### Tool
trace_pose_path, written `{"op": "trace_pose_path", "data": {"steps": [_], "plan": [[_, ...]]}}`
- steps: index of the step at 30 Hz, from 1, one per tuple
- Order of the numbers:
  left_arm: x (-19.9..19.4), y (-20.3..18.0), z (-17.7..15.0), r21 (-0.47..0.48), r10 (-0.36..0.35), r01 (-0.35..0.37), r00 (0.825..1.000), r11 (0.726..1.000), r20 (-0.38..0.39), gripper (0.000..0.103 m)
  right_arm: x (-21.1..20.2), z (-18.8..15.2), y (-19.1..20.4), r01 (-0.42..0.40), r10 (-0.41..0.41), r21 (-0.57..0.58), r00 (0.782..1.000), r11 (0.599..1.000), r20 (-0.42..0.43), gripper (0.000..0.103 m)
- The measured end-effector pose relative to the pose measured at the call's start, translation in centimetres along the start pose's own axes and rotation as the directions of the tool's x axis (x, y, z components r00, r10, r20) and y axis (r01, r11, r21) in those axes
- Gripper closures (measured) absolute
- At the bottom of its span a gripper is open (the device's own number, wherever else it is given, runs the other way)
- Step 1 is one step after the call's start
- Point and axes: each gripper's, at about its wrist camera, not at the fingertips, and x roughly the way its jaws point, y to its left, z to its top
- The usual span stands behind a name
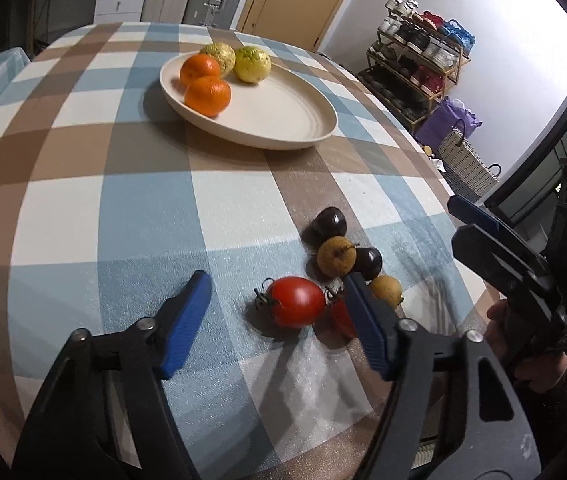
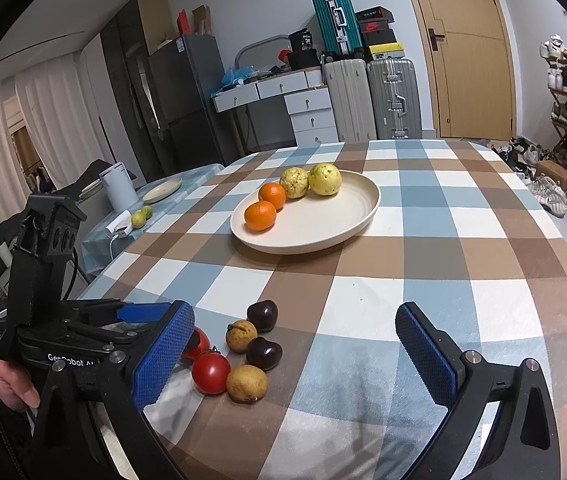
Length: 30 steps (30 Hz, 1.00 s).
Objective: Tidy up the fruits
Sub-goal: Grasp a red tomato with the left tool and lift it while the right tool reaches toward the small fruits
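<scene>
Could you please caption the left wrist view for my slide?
Left tool straddles a tomato without gripping; plate beyond.

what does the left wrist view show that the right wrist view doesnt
Left wrist only: the left tool straddling one tomato, its pads apart, and a purple bag.
Right wrist only: a white kettle, a teal suitcase and the open right tool.
Both: the plate with two oranges and two yellow-green fruits.
</scene>
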Motion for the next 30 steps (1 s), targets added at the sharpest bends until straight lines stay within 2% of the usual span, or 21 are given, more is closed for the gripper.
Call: {"op": "trace_pose_path", "data": {"steps": [1, 2, 4, 6, 9, 12, 21, 30], "plan": [[-0.04, 0.03, -0.03, 0.002, -0.004, 0.004, 1.000, 1.000, 0.002, 0.043, 0.01, -0.03, 0.08, -0.001, 0.001, -0.001, 1.000, 1.000, 0.000, 0.000], [0.06, 0.14, -0.05, -0.003, -0.024, 0.024, 1.000, 1.000, -0.007, 0.051, 0.07, -0.06, 0.16, -0.002, 0.002, -0.002, 1.000, 1.000, -0.002, 0.000], [0.04, 0.24, -0.06, -0.004, -0.029, 0.029, 1.000, 1.000, -0.007, 0.055, 0.15, -0.08, 0.31, -0.006, 0.006, -0.006, 1.000, 1.000, -0.005, 0.000], [0.05, 0.37, -0.09, -0.008, -0.044, 0.044, 0.999, 0.999, -0.010, 0.064, 0.22, -0.17, 0.46, -0.008, 0.008, -0.008, 1.000, 1.000, -0.007, 0.000], [-0.07, 0.18, -0.21, -0.001, -0.061, 0.061, 0.998, 0.998, -0.007, 0.072, 0.32, -0.20, 0.51, -0.009, 0.009, -0.005, 1.000, 1.000, -0.010, 0.000], [-0.15, -0.30, -0.31, 0.024, -0.056, 0.057, 0.998, 0.998, -0.004, 0.075, 0.28, -0.24, 0.55, -0.007, 0.007, -0.007, 1.000, 1.000, -0.009, 0.000], [-0.46, -0.08, -0.39, 0.019, -0.073, 0.073, 0.997, 0.997, 0.003, 0.078, 0.23, -0.29, 0.61, -0.014, 0.014, -0.009, 1.000, 1.000, -0.012, 0.000], [-0.30, -0.52, -0.79, 0.044, -0.059, 0.059, 0.998, 0.997, -0.001, 0.077, 0.48, -0.91, 0.76, -0.032, 0.031, -0.008, 0.998, 0.999, -0.057, 0.000]]}}
